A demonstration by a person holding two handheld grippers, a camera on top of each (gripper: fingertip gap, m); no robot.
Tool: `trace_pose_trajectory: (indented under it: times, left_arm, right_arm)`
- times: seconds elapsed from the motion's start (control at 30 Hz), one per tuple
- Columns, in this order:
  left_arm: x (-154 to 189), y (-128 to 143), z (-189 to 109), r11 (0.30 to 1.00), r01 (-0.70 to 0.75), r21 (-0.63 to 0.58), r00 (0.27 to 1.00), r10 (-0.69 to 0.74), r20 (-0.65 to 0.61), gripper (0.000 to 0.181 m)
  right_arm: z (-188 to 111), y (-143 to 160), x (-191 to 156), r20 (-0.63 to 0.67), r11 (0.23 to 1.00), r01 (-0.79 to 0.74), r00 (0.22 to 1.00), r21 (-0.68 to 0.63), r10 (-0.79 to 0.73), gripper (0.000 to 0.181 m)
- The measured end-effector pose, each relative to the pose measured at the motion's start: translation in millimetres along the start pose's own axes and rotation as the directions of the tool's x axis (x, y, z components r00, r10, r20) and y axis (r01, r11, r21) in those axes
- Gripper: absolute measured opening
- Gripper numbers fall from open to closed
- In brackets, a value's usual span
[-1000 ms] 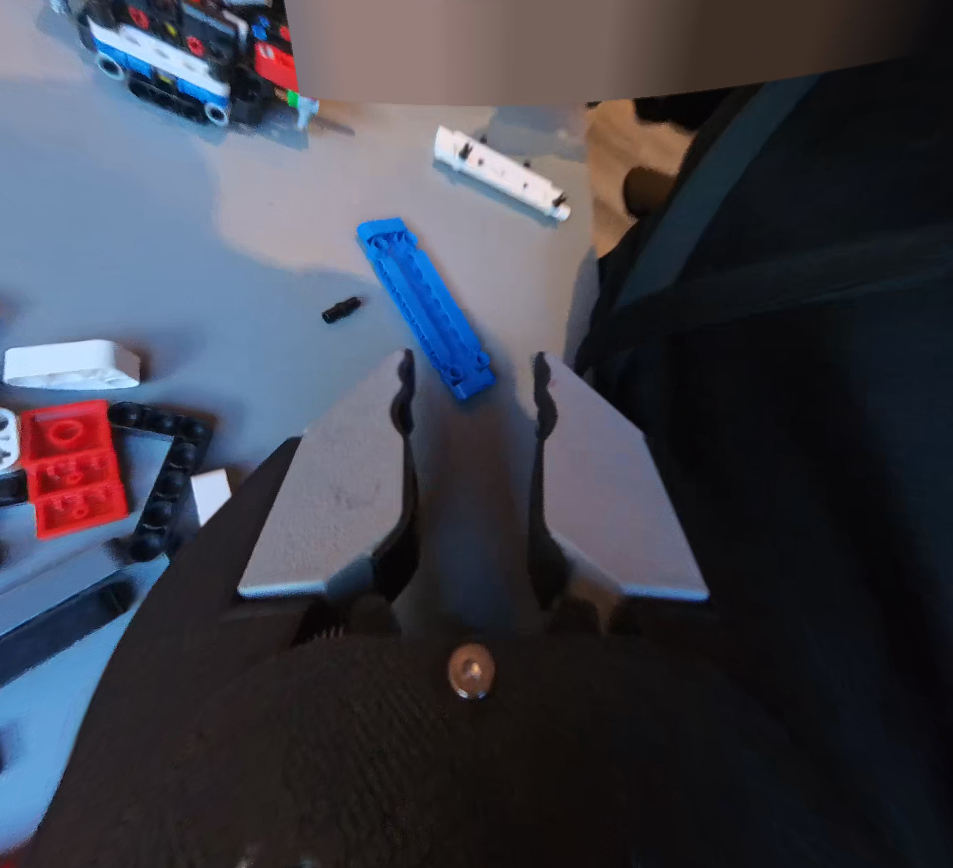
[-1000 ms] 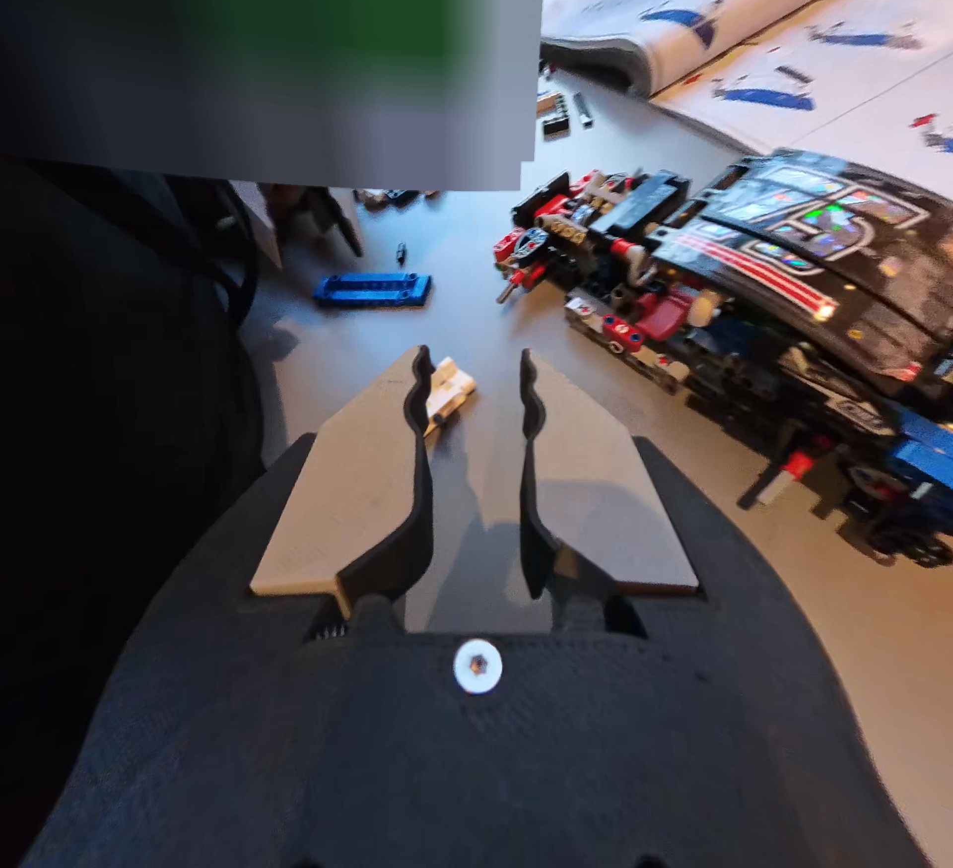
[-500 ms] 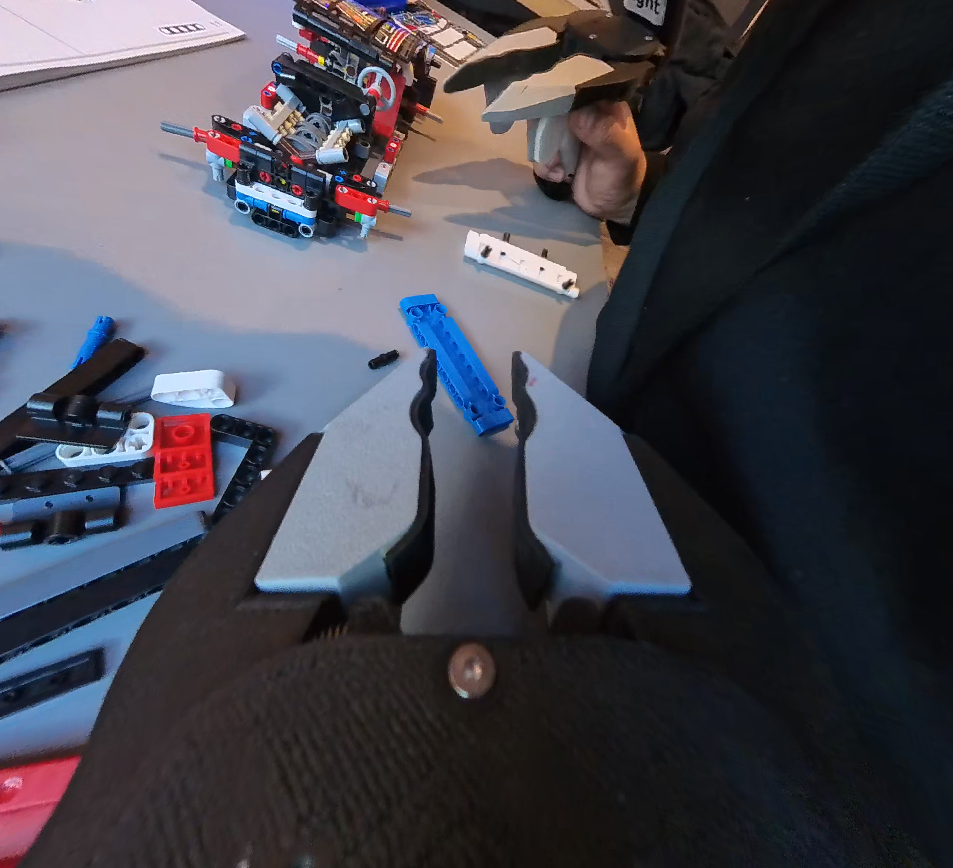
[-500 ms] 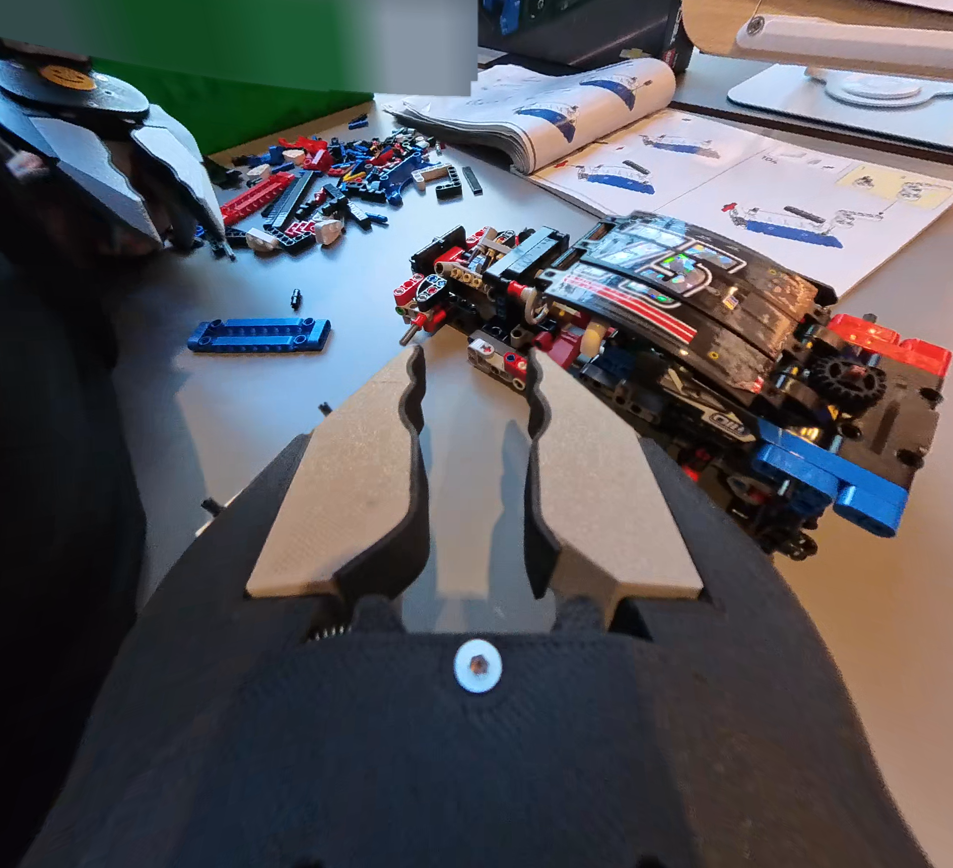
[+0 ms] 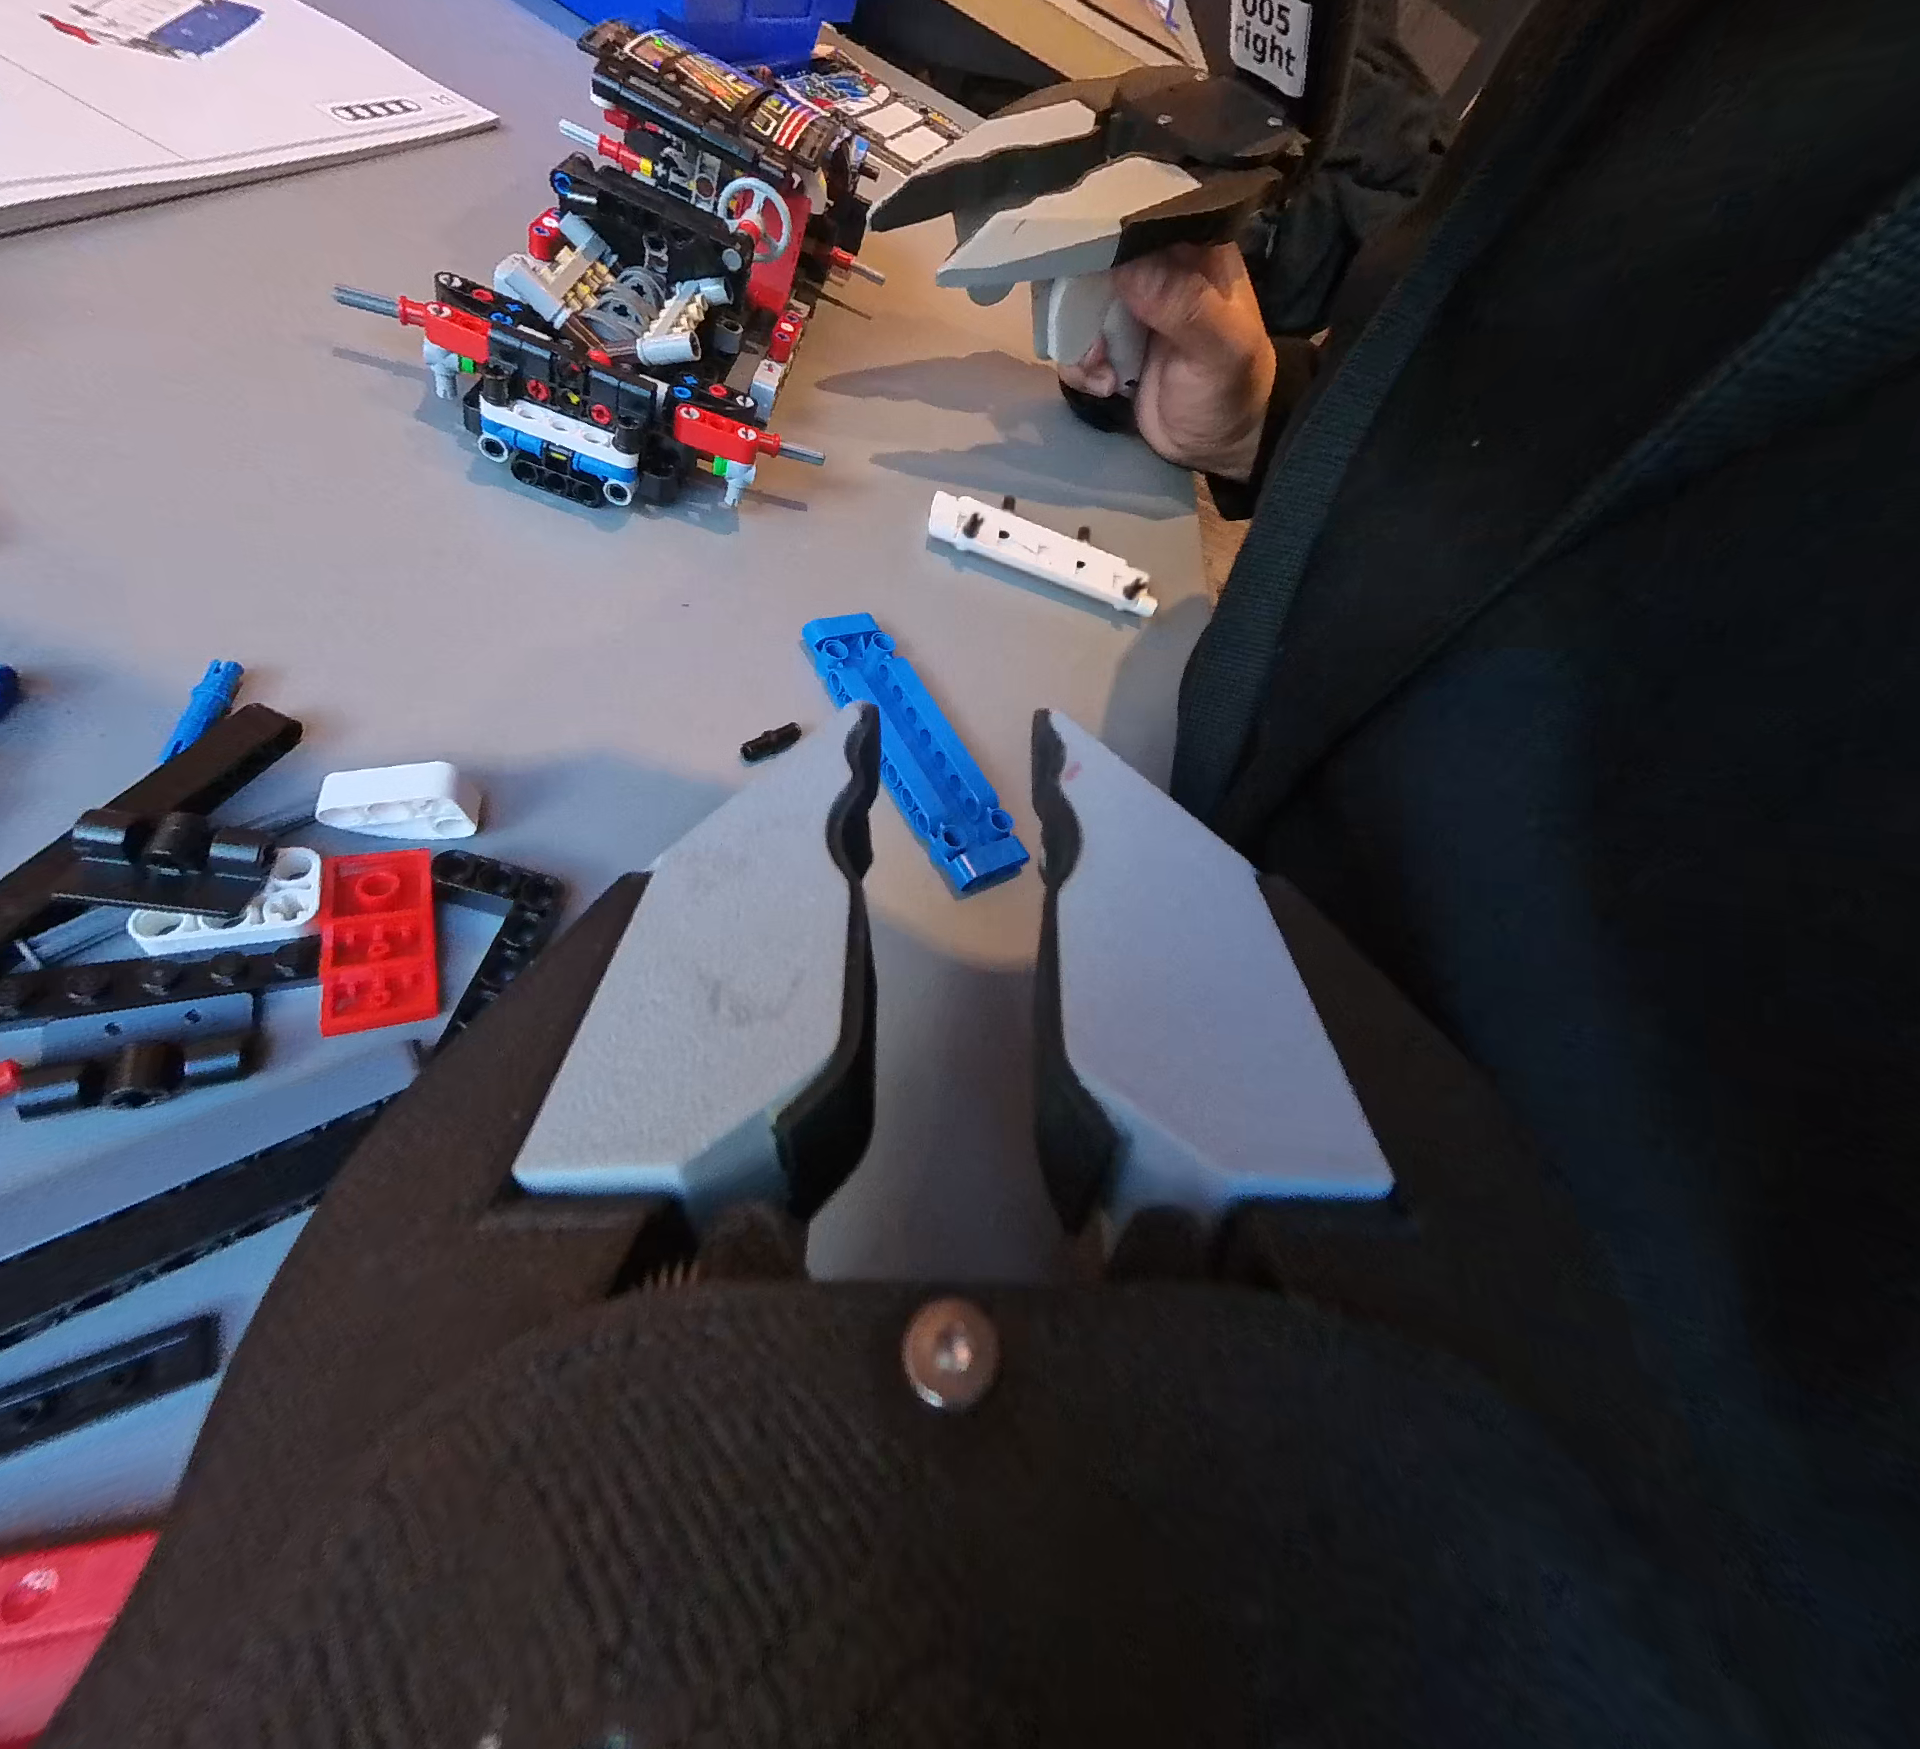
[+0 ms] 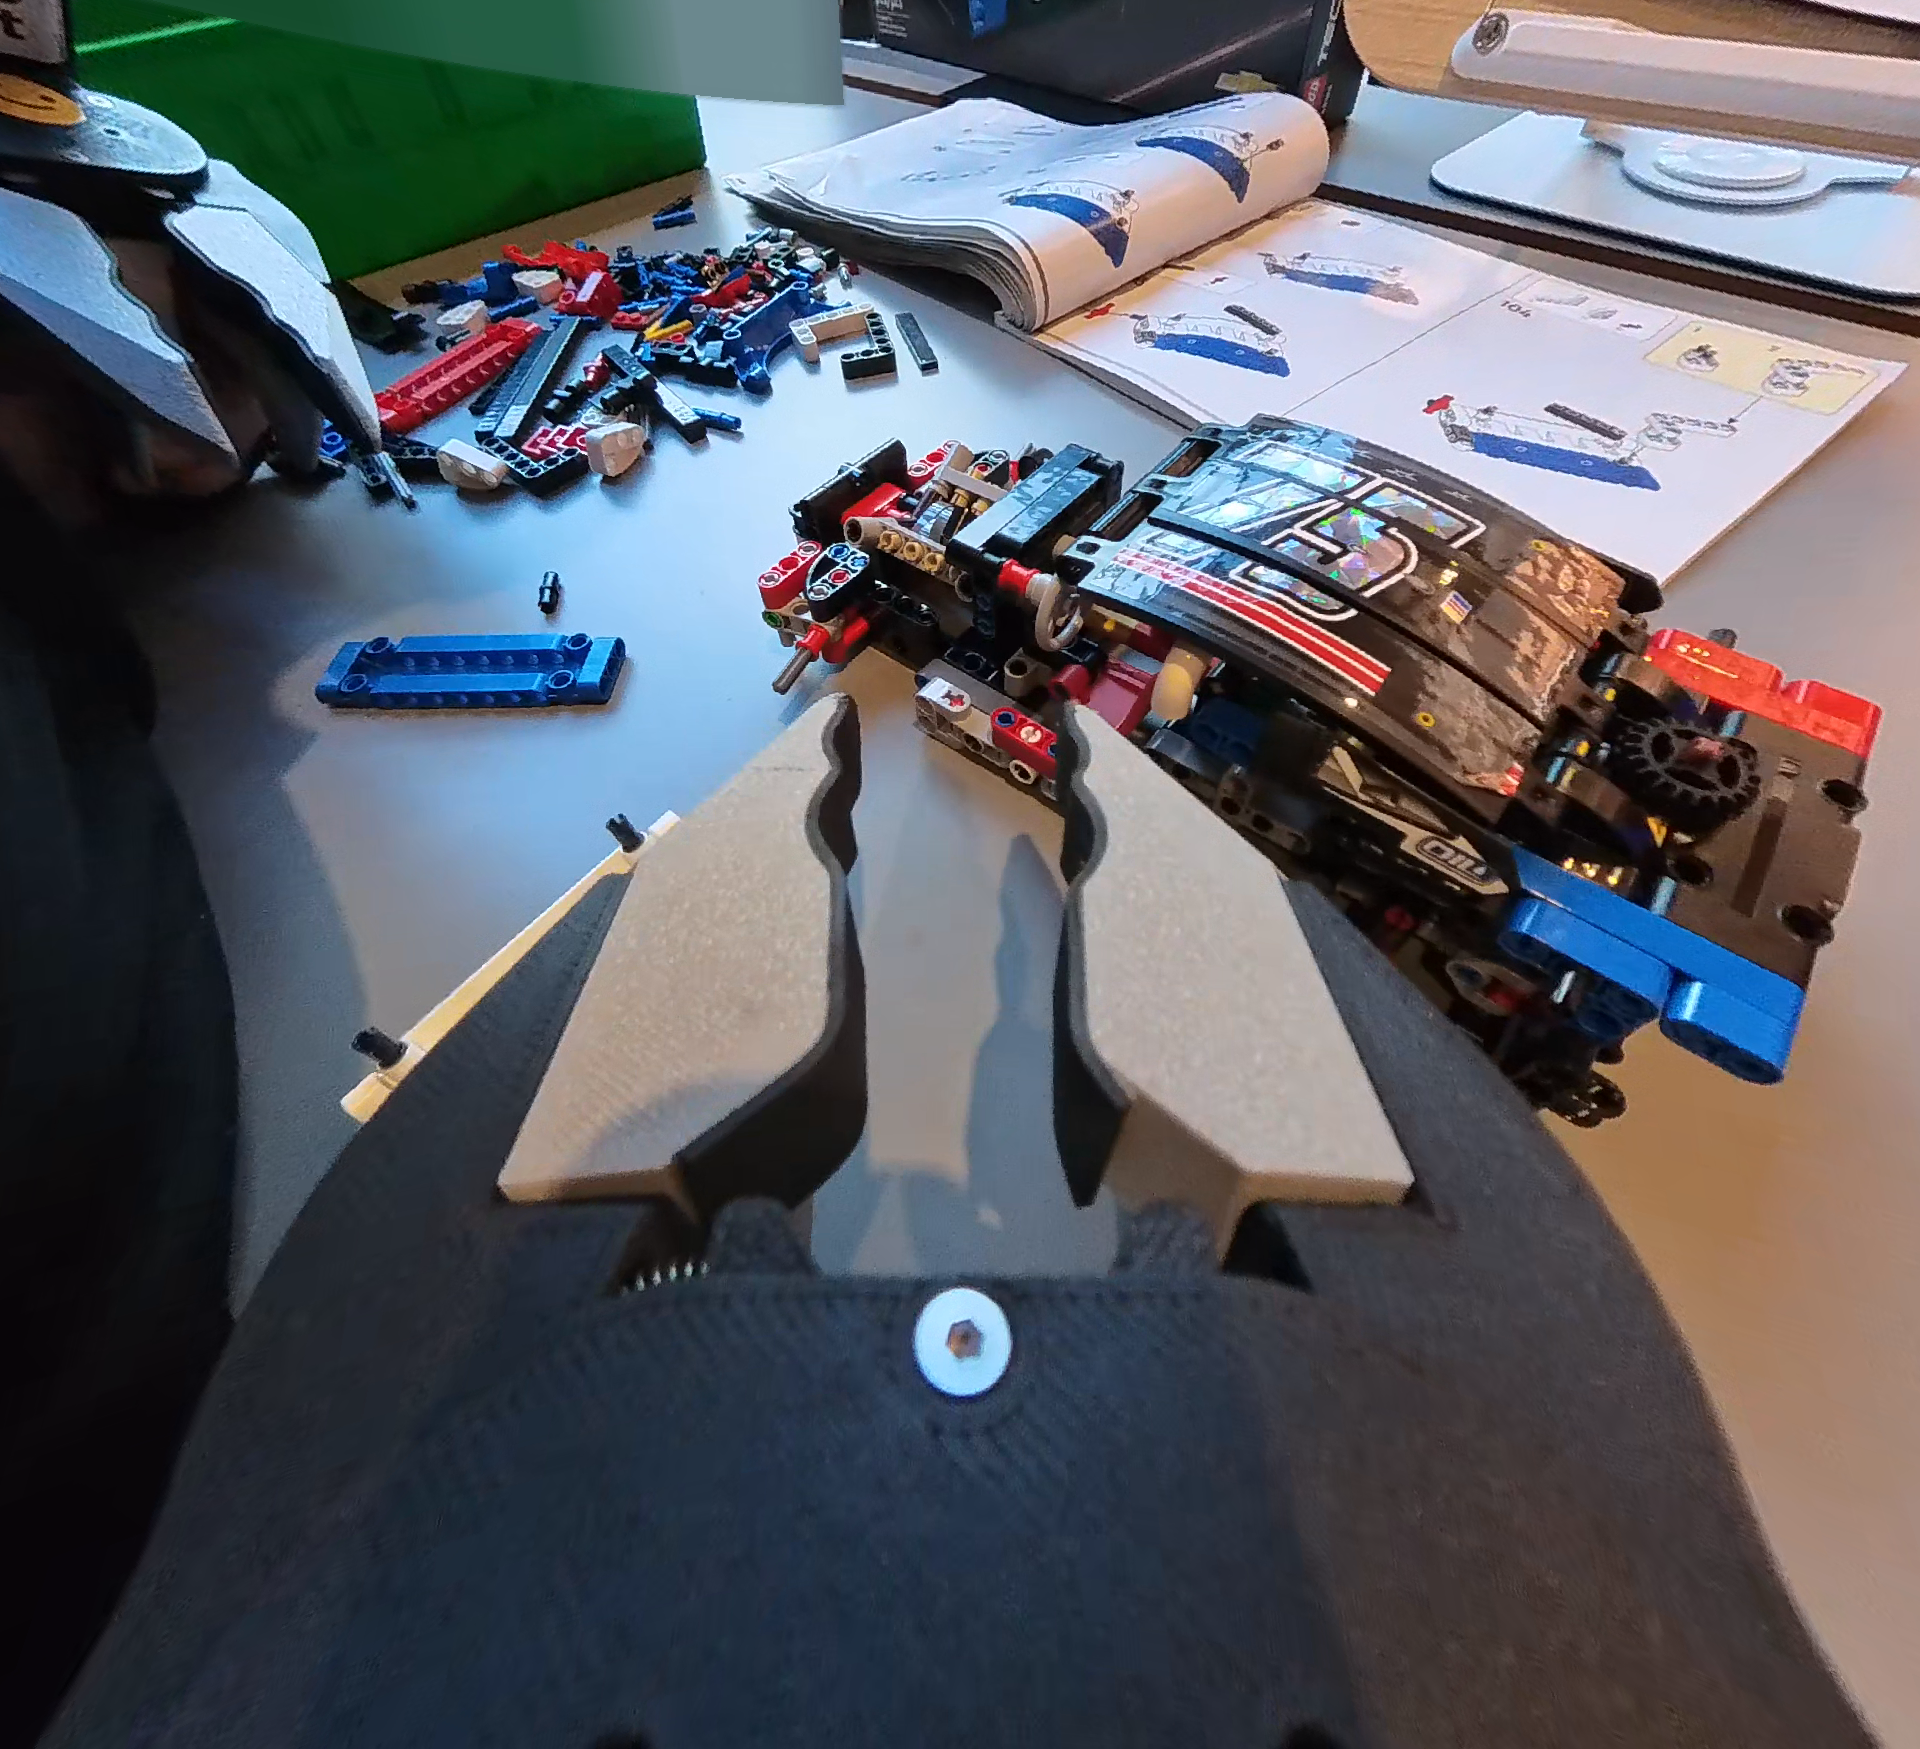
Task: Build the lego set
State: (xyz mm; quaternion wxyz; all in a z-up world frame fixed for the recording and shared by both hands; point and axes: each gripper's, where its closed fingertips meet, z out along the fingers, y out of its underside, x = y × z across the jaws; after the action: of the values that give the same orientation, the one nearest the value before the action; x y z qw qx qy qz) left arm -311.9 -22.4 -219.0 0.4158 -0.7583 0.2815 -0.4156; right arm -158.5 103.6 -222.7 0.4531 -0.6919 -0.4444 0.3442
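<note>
Hovering my left gripper with jaws spread over the blue plate on the worktop, I'd lower squarely and pinch its long edges; right gripper spread, empty, near the car.

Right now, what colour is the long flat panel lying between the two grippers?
Blue. The panel shows best in the right wrist view, flat on the grey table.

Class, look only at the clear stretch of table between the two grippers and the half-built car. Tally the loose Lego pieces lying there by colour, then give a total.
Blue: 1, the blue flat panel
White: 1, the white beam with black pins
Black: 1, the small black pin
Total: 3
</note>
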Motion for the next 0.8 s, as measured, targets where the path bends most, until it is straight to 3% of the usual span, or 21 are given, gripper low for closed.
trace_pose_trajectory:
  times: [0.6,0.8]
  left_arm:
    - [2,-1,0,1.0,-0.017,0.0,1.0,0.017,-0.004,0.029]
    - [3,-1,1,0.999,-0.036,0.003,0.999,0.036,0.007,0.032]
  right_arm:
    - [-6,-3,-3,0.005,0.999,0.015,1.0,0.033,-0.015,0.036]
    - [-21,32,-60,0.289,0.98,-0.041,0.952,-0.197,0.098,0.029]
